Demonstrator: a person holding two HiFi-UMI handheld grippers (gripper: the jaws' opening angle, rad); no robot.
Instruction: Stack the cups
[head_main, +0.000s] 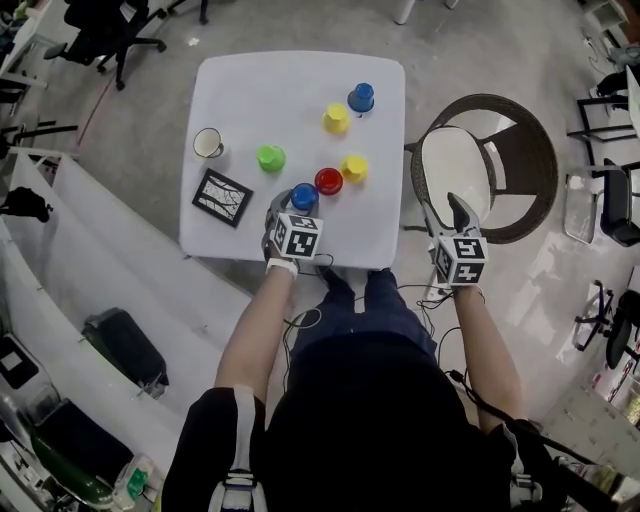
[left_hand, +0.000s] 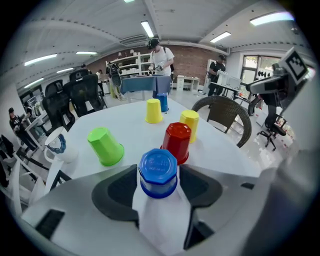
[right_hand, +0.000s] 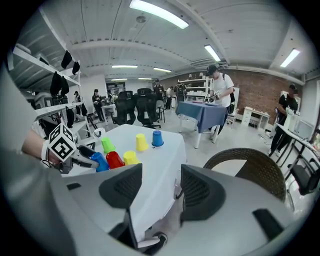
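Head view: the left gripper (head_main: 297, 209) reaches over the near edge of the white table (head_main: 240, 90), its arm stretched forward, its jaws apart on either side of the near blue cup (head_main: 305, 195), which stands upside down just near-left of the red cup (head_main: 328, 181); the right gripper (head_main: 447, 212) hangs well right of the red cup, off the table, over the wicker chair (head_main: 520, 150); a white mug (head_main: 208, 144) and a black framed picture (head_main: 222, 197) lie left of the red cup

Left gripper view: the near blue cup (left_hand: 158, 170) sits between the spread pads, not clearly pinched; the red cup (left_hand: 177, 140) stands just behind it, a yellow cup (left_hand: 190, 122) beyond that, a green cup (left_hand: 106, 146) to the red cup's left

Right gripper view: the jaws stand wide with nothing between them; the red cup (right_hand: 114, 159) shows far left
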